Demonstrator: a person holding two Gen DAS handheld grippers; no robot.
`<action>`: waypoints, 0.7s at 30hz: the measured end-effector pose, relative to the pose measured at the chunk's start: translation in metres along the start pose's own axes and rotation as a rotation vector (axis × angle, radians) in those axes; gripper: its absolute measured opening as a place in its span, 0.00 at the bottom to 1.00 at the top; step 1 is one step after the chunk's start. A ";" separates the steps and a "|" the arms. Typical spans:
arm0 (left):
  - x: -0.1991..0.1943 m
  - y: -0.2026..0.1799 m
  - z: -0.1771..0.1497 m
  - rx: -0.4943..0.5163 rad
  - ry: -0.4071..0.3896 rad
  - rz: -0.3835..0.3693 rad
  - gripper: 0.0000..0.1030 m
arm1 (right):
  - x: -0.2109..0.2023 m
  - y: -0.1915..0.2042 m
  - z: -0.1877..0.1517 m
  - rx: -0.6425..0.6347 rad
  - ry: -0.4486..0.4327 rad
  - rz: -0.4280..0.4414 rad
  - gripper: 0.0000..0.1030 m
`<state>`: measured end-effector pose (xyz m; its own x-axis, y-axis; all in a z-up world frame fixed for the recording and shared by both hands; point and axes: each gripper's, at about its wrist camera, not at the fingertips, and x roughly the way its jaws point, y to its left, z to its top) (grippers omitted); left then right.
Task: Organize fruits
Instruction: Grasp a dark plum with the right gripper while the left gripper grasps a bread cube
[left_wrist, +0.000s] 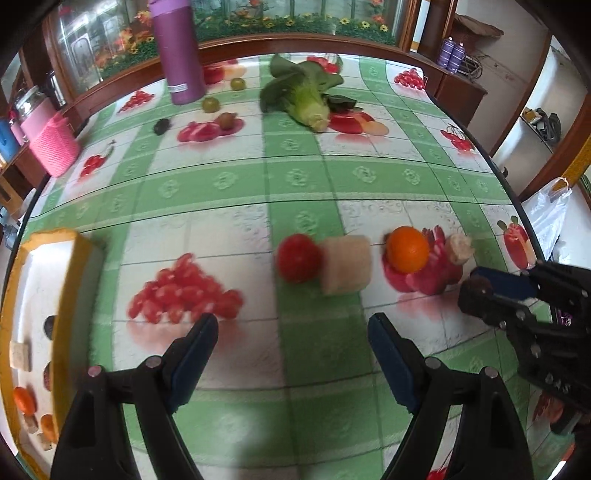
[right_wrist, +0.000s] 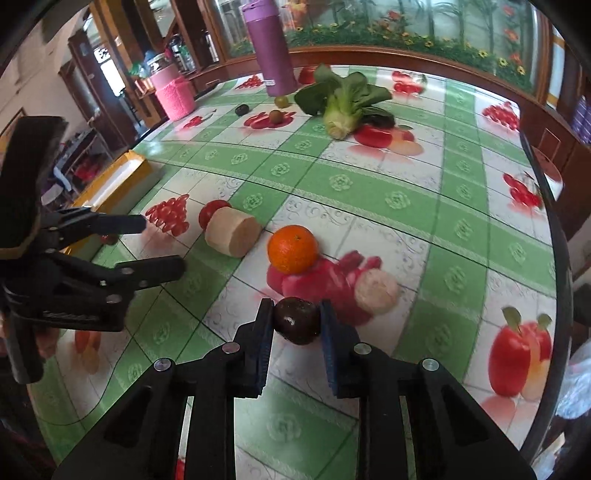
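The right gripper (right_wrist: 297, 321) clamps a dark round plum (right_wrist: 297, 320), lifted just near of the round orange (right_wrist: 293, 249), probably for the yellow-rimmed tray (left_wrist: 65, 258) (far left of the orange). The left gripper (left_wrist: 293, 332) hangs wide open, empty.

Counter (right_wrist: 369, 192) covering: glossy, smooth sheet with faint embossed relief, reflecting light. Right claw (right_wrist: 297, 325) and left claw (left_wrist: 293, 332): matt black plastic with bright metal pins and ribbed blue pads. Dark fruit (right_wrist: 297, 320): smooth, slightly shiny skin. Orange (right_wrist: 292, 249): finely dimpled peel. Pink holder (right_wrist: 174, 96) at the far left edge: rough knitted cloth.
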<state>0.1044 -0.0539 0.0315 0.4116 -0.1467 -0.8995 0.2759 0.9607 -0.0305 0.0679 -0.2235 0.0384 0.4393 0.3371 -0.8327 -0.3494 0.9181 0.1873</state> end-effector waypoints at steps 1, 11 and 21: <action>0.004 -0.005 0.003 -0.003 0.002 -0.006 0.83 | -0.001 -0.003 -0.002 0.011 -0.001 -0.001 0.24; 0.032 -0.015 0.023 -0.037 -0.051 0.005 0.59 | -0.003 -0.011 -0.014 0.073 0.001 0.018 0.24; 0.014 0.007 -0.003 -0.045 -0.021 -0.064 0.36 | -0.007 -0.003 -0.020 0.063 0.010 0.006 0.24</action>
<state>0.1093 -0.0482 0.0168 0.4124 -0.2125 -0.8859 0.2631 0.9588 -0.1075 0.0489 -0.2329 0.0331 0.4288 0.3407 -0.8367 -0.2990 0.9275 0.2245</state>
